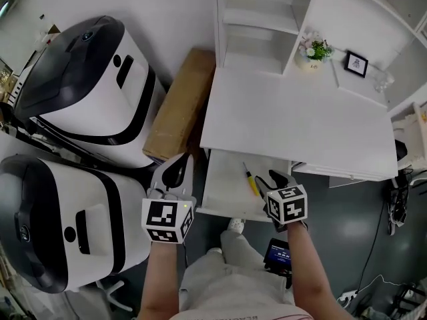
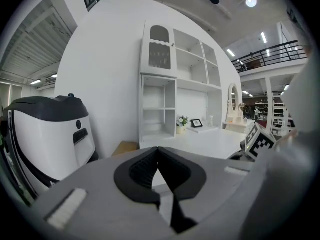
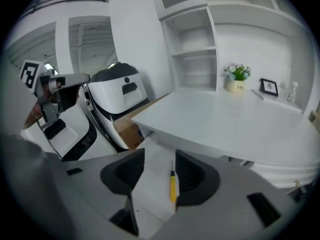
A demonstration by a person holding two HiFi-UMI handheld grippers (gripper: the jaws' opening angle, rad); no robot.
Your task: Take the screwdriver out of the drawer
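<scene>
Left of scene: two large white-and-black units, far machine [image 1: 87,92] and near machine [image 1: 60,225]. Right: white worktop [image 1: 300,125], shelf unit [image 1: 260,19] along far edge. Between far machine and worktop: cardboard box [image 1: 180,105]. Under near edge of worktop: drawer [image 1: 223,189], pulled open. Left gripper [image 1: 179,165] just left of drawer, jaws together, nothing between. Right gripper [image 1: 275,179] over drawer's right part, jaws apart, clamped on nothing. Screwdriver [image 1: 251,181], yellow handle, flat on drawer floor just left of right gripper; in right gripper view between jaws, closer to right one. Far on worktop: flower pot [image 1: 313,53], picture frame [image 1: 356,63].
</scene>
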